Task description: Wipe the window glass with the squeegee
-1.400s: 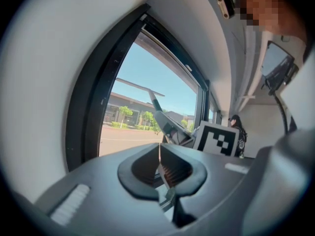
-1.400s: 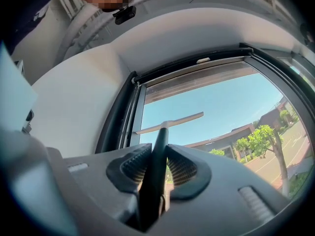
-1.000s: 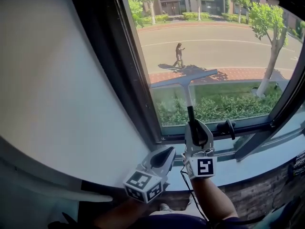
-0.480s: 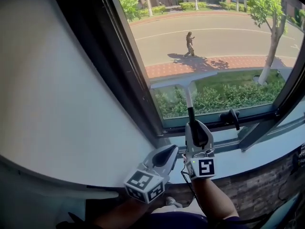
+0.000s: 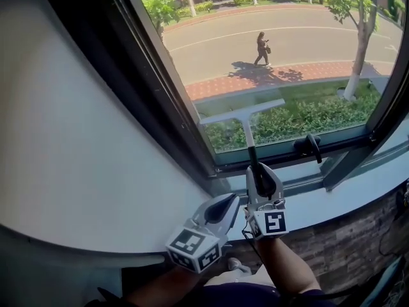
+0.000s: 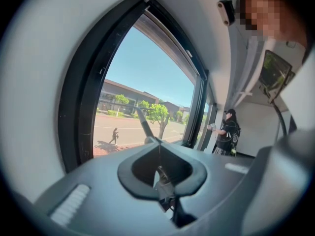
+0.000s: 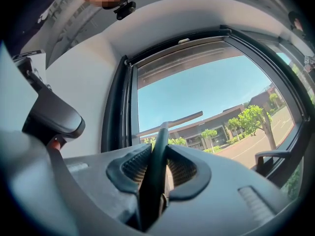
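Note:
The squeegee (image 5: 245, 121) stands with its pale blade against the lower part of the window glass (image 5: 287, 50), the blade tilted up to the right. Its dark handle runs down into my right gripper (image 5: 261, 179), which is shut on it just above the sill. In the right gripper view the handle (image 7: 156, 154) sits clamped between the ribbed pads and the blade (image 7: 172, 122) crosses the sky above. My left gripper (image 5: 222, 208) rests low beside the right one, shut with nothing in it. Its closed jaws (image 6: 158, 149) point toward the window, with the squeegee's handle (image 6: 142, 125) showing beyond them.
A black window frame (image 5: 160, 94) borders the glass on the left. A black latch handle (image 5: 310, 144) sticks out at the bottom frame. The grey sill (image 5: 339, 197) runs to the right. A person (image 6: 228, 132) stands farther inside the room.
The squeegee blade has come down the glass toward the bottom frame, with my right gripper still shut on the handle. Outside, a walker moved right. My left gripper stayed put.

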The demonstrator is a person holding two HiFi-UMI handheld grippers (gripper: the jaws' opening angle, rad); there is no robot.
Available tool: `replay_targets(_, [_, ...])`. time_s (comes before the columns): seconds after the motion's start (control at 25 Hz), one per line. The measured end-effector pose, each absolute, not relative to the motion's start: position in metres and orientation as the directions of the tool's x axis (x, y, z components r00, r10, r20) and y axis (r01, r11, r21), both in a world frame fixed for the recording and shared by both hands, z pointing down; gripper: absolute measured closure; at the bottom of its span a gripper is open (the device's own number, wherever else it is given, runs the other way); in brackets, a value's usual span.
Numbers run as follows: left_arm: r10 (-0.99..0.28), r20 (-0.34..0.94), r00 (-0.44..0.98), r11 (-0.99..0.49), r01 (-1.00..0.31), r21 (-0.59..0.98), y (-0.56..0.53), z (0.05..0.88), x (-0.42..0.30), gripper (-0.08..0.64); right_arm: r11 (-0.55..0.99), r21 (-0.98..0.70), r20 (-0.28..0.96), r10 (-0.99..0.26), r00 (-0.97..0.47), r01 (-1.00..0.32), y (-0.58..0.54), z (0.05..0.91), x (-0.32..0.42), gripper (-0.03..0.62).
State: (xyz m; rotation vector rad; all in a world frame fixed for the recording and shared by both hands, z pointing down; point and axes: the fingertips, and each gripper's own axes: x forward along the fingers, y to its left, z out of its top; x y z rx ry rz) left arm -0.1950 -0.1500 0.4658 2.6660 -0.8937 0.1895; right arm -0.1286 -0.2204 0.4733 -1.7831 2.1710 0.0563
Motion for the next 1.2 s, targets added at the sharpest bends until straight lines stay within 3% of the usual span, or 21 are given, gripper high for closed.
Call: replay_targets(1.2, [-0.465,0.366,0.806,-0.778,-0.569,0.267,-0.129,0.527,-0.202,0.554,0.139,-0.281,-0.06,-0.99,-0.127,-0.95,-0.214,0.619,-0.125,0.488])
